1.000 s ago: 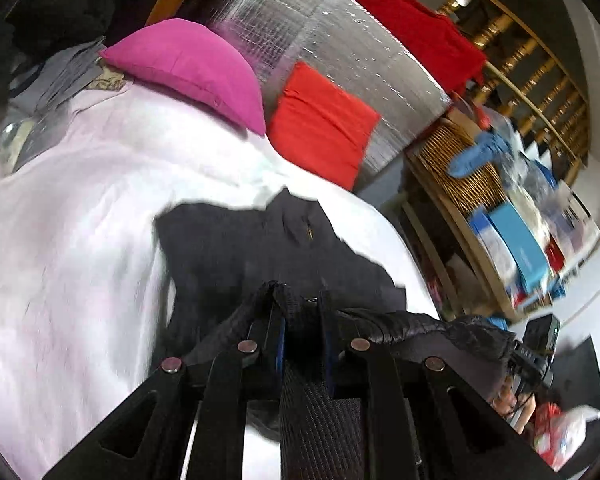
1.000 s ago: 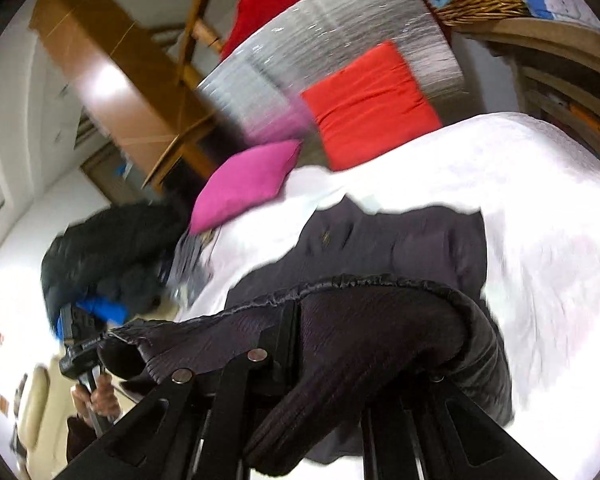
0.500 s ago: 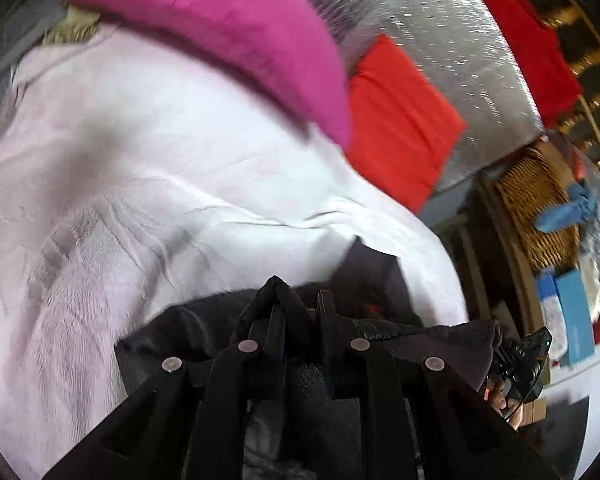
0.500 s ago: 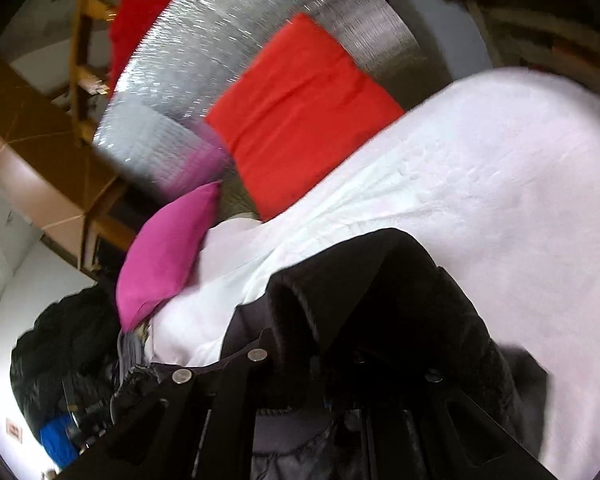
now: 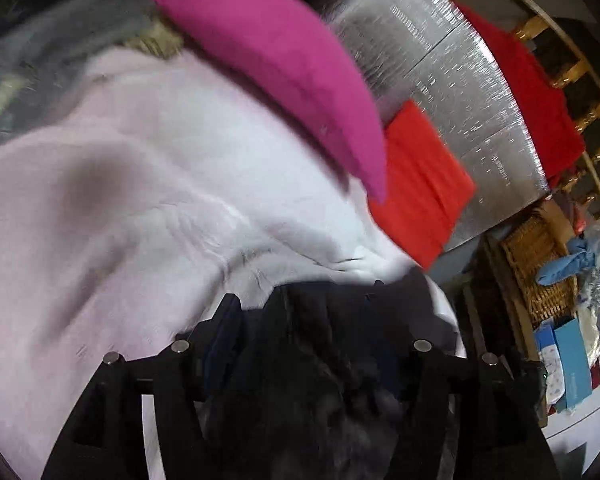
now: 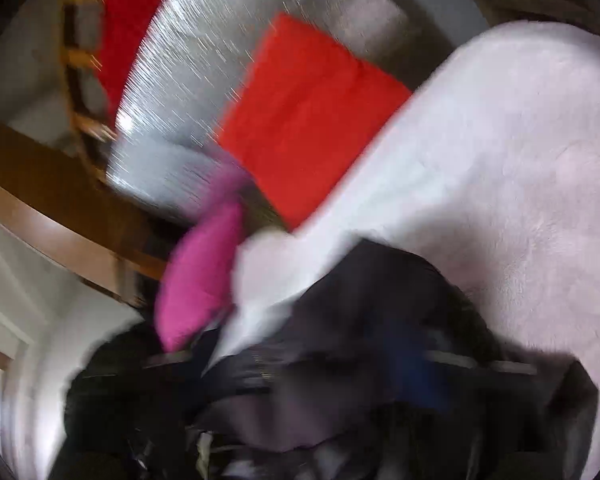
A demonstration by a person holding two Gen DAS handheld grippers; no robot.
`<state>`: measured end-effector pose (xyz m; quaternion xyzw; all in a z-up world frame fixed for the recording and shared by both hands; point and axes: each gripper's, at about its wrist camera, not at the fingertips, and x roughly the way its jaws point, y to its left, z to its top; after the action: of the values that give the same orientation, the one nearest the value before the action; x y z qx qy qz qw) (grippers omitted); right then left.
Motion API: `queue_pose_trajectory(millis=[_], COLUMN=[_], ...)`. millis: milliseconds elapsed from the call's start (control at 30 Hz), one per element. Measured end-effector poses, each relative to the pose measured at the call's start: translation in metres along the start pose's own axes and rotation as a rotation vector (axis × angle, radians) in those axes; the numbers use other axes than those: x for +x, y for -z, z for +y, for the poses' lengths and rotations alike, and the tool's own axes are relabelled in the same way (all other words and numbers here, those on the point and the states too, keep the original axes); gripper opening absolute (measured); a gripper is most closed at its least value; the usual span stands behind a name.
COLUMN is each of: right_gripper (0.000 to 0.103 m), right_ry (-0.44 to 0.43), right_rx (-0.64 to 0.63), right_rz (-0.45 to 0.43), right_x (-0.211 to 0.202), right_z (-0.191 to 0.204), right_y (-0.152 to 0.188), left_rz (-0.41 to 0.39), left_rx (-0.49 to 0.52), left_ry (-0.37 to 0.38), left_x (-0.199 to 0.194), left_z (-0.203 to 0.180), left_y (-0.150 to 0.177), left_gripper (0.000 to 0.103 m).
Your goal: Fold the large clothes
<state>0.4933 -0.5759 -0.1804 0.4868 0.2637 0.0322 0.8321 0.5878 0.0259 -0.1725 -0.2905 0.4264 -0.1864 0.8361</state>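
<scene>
A large dark garment (image 5: 324, 364) lies bunched on the pale bed cover (image 5: 148, 184). My left gripper (image 5: 304, 312) is just over it. Its jaws are opening, with the cloth loose between the spread fingers (image 5: 224, 316) and not pinched. The right wrist view is blurred. There the same dark garment (image 6: 364, 312) fills the lower middle on the bed cover (image 6: 520, 168). My right gripper (image 6: 320, 364) stands over it, its jaws opening wide with the cloth between them.
A magenta pillow (image 5: 284, 76) and a red cushion (image 5: 420, 192) lean at the head of the bed against a silver foil panel (image 5: 452, 72). Red cloth (image 5: 540, 96) hangs on a wooden railing. A wicker shelf (image 5: 540, 272) with boxes stands to the right.
Both grippers came down toward the bed with the dark garment pinched. Their jaws have now spread apart and the cloth rests on the cover.
</scene>
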Motion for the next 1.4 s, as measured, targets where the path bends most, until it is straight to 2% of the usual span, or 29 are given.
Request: queue_pose_trajectory(millis=[33,100,167,200,267,300,333,367,400,433,467,533,600,667,800,900,967,1100,1300,1333,1367,1400], right_gripper=[0.103,0.103,0.103,0.102,0.100,0.092,0.077,0.070,0.059,0.056,0.056,0.056,0.056,0.056,0.056,0.038,0.038,0.038,0.041,0.059,0.067,0.071], right_ry=[-0.028,-0.042,0.015,0.050,0.133,0.184,0.246,0.311,0.357,0.405,0.416,0.410,0.350,0.310,0.373,0.420,0.453,0.443,0.341,0.318,0.288,0.264], right_rx=[-0.010,-0.083,-0.134,-0.161,-0.220,-0.244,-0.273,-0.294,-0.296,-0.288,-0.273,-0.220,-0.106,-0.059,-0.146,-0.181,-0.184,-0.161,-0.077,-0.070,-0.056,-0.049], right_rz=[-0.025,0.009,0.011,0.002,0.007,0.010,0.003,-0.001,-0.002,0.011,0.019,0.030,0.057,0.084,0.111,0.142,0.149,0.134,0.134,0.135,0.127,0.118], right_x=[-0.014,-0.041,-0.068,-0.080,-0.102,-0.106,-0.115,-0.121,-0.127,-0.132,-0.138,-0.153,-0.166,-0.168,-0.149,-0.128,-0.114,-0.099,-0.107,-0.111,-0.117,-0.120], right_z=[0.005,0.020,0.026,0.027,0.028,0.030,0.027,0.025,0.022,0.017,0.010,-0.008,-0.028,-0.035,-0.024,-0.024,-0.029,-0.040,-0.043,-0.040,-0.037,-0.034], right_y=[0.004,0.015,0.035,0.045,0.071,0.082,0.093,0.101,0.108,0.111,0.114,0.117,0.125,0.135,0.149,0.152,0.151,0.136,0.128,0.129,0.131,0.132], left_rz=[-0.011,0.004,-0.046,-0.062,-0.066,-0.058,-0.035,-0.016,-0.003,0.001,0.000,0.004,0.018,0.023,0.023,0.061,0.067,0.085,0.099,0.098,0.091,0.083], left_rx=[0.015,0.052,0.074,0.082,0.109,0.114,0.132,0.149,0.166,0.176,0.178,0.143,0.120,0.147,0.214,0.227,0.225,0.194,0.156,0.150,0.145,0.146], left_ry=[-0.017,-0.072,-0.079,-0.094,-0.165,-0.178,-0.210,-0.252,-0.289,-0.311,-0.342,-0.350,-0.336,-0.340,-0.395,-0.446,-0.469,-0.490,-0.471,-0.460,-0.433,-0.415], left_x=[-0.015,-0.034,-0.059,-0.065,-0.077,-0.077,-0.077,-0.077,-0.076,-0.075,-0.077,-0.081,-0.079,-0.078,-0.064,-0.045,-0.035,-0.021,-0.031,-0.036,-0.044,-0.048], left_z=[-0.005,-0.016,-0.023,-0.025,-0.029,-0.029,-0.031,-0.032,-0.032,-0.033,-0.031,-0.023,-0.020,-0.022,-0.028,-0.024,-0.018,-0.005,-0.005,-0.006,-0.009,-0.012], left_y=[0.006,0.014,0.033,0.040,0.063,0.069,0.081,0.088,0.095,0.098,0.104,0.109,0.115,0.119,0.124,0.126,0.123,0.113,0.115,0.116,0.119,0.121], left_gripper=[0.064,0.064,0.067,0.073,0.076,0.076,0.076,0.076,0.076,0.076,0.076,0.076,0.076,0.076,0.076,0.076,0.076,0.079,0.079,0.077,0.077,0.077])
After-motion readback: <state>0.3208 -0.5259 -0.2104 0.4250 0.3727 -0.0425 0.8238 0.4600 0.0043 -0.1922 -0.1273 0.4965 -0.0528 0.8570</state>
